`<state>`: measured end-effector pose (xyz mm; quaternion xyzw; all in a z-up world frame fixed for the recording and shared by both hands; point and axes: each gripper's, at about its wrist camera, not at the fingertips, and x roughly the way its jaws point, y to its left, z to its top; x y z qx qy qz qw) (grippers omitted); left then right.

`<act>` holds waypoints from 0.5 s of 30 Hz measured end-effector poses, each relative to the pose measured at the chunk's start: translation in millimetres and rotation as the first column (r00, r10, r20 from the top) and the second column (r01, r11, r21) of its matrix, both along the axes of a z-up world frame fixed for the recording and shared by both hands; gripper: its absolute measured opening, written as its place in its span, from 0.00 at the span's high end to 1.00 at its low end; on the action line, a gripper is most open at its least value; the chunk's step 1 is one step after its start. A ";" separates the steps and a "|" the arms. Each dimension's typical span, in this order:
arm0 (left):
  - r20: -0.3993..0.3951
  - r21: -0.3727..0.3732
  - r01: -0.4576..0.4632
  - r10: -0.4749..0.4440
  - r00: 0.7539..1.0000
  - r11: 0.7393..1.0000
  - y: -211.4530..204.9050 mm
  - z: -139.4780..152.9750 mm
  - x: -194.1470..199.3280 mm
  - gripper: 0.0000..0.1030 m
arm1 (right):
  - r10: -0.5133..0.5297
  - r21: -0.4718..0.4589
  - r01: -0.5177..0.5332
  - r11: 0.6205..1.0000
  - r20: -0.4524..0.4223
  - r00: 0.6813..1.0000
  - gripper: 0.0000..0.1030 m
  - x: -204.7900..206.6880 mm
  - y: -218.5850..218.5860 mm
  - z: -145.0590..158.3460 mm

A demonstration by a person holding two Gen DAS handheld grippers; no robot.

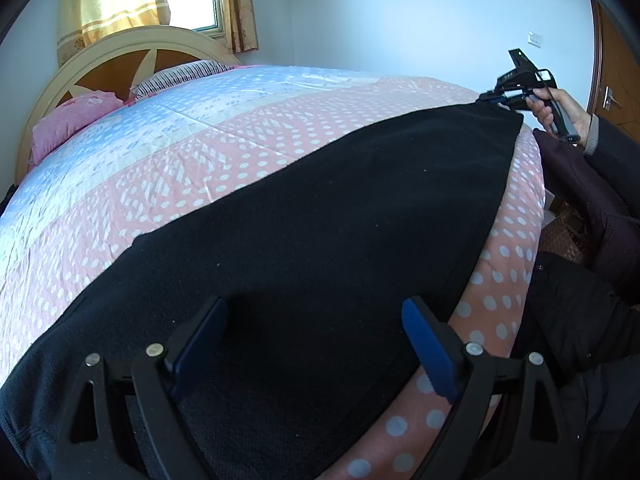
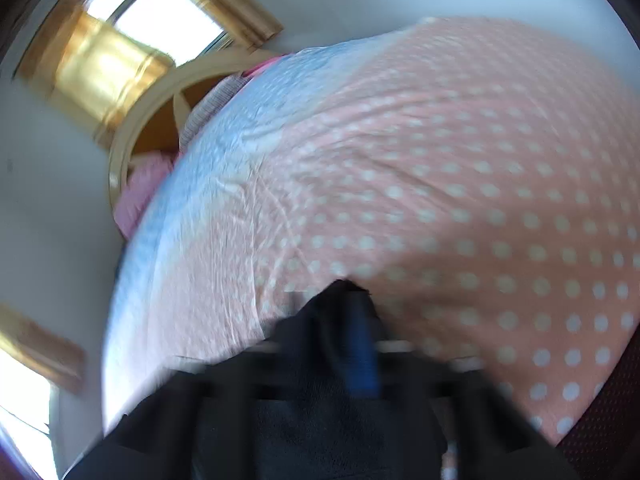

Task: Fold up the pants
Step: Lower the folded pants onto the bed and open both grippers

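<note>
Right gripper (image 2: 362, 344) is clamped on the pants' (image 1: 320, 220) far corner, left gripper (image 1: 314, 344) gapes empty over the near end; it should grip before lifting evenly.

Your bed (image 1: 516, 248) carries a quilt (image 1: 240, 132) that is pale blue toward the wooden headboard (image 1: 120, 52) and pink with white dots on the nearer part. Spread flat across the pink part, you have the black pants (image 1: 320, 220), running from the near edge to the far right corner. At the head end lie a pink pillow (image 1: 68, 124) and a striped pillow (image 1: 180, 74), side by side against the headboard. The right wrist view is blurred.
</note>
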<state>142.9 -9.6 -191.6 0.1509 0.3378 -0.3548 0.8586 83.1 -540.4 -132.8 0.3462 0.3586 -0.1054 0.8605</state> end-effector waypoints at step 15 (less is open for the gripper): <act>0.010 0.000 -0.003 0.003 1.000 1.000 -1.3 -1.4 -3.3 0.10 | -0.160 -0.152 0.160 0.975 0.012 0.987 0.55 -41.8 2.7 8.5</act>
